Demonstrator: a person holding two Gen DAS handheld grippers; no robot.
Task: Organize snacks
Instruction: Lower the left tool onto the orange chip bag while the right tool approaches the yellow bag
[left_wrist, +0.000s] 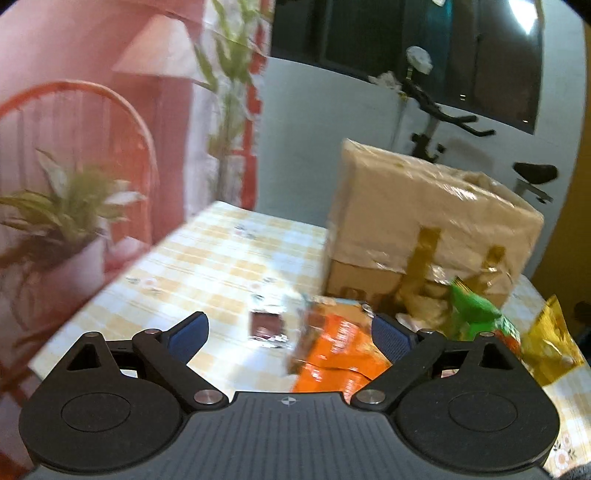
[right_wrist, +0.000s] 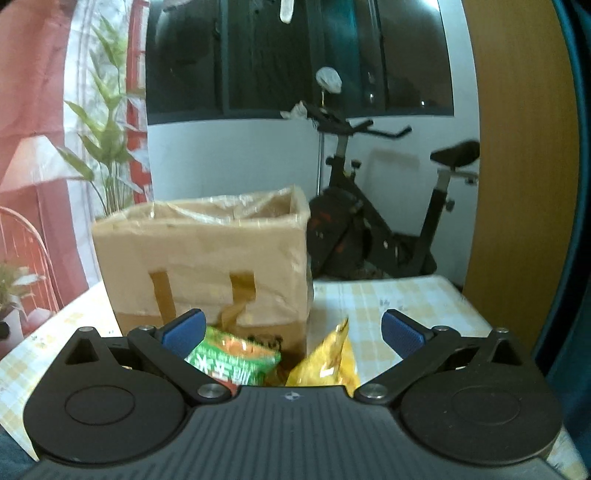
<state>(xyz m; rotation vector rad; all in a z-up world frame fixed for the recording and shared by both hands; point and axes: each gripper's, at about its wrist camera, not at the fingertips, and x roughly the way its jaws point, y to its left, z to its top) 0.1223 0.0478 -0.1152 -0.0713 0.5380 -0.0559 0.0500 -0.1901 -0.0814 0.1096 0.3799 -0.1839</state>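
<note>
A tall open cardboard box lined with clear plastic stands on the checked tablecloth; it also shows in the right wrist view. In front of it lie an orange snack pack, a small dark red packet, a green pack and a yellow bag. My left gripper is open and empty above the orange pack. My right gripper is open and empty, with the green pack and the yellow bag just below and between its fingers.
The table has a yellow checked cloth. A potted plant and a red chair stand to the left. An exercise bike stands behind the table, and a wooden panel is at the right.
</note>
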